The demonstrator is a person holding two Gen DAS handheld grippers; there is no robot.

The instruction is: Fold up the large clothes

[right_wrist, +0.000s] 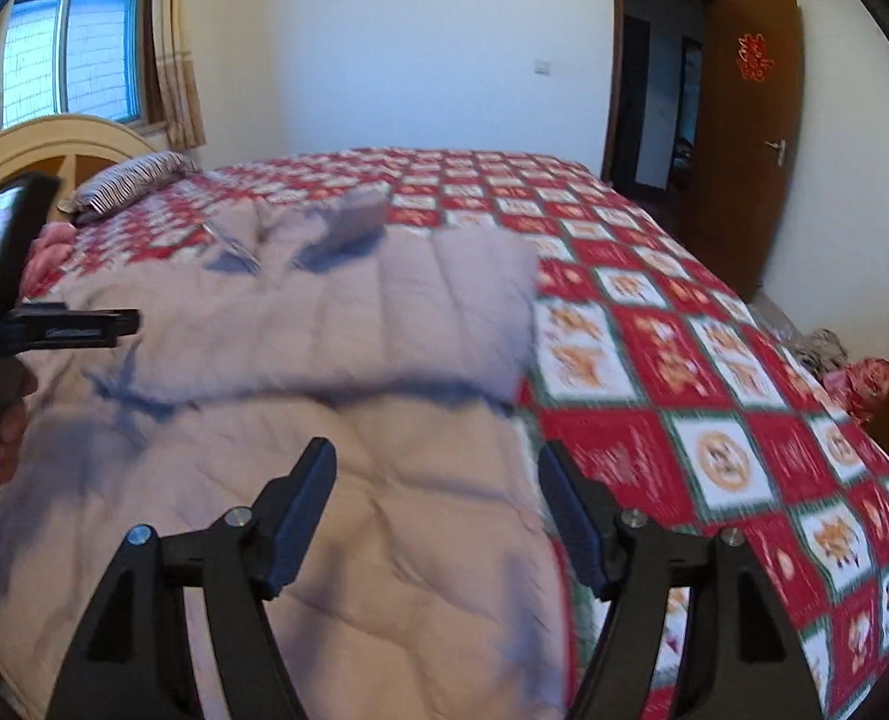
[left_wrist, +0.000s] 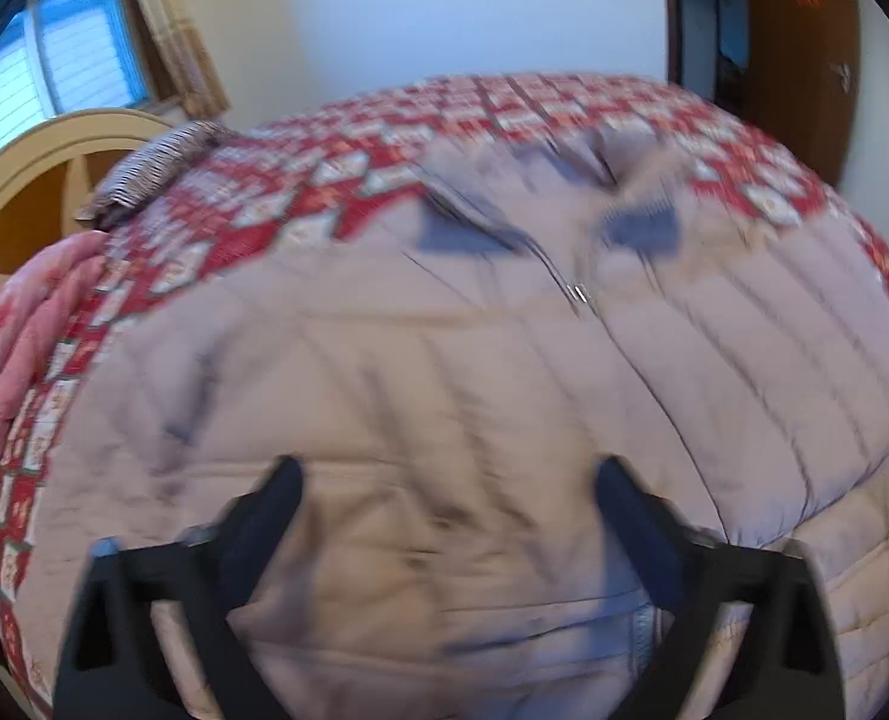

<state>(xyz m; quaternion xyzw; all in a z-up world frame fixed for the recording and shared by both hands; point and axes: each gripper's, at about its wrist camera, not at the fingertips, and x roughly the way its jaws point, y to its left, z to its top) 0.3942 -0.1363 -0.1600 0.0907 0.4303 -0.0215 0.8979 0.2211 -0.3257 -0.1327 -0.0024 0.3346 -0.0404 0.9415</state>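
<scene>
1. Our quilted jacket lies spread on the red patterned bedspread, zipper up, its far part seemingly doubled over the near part.
2. We judge it puffy, soft and light, though bulky; its hem corners or side seams look best to grip.
3. The left gripper and right gripper both hang over it, fingers spread, holding nothing.
4. We can read no label; the door's red ornament is illegible.
</scene>
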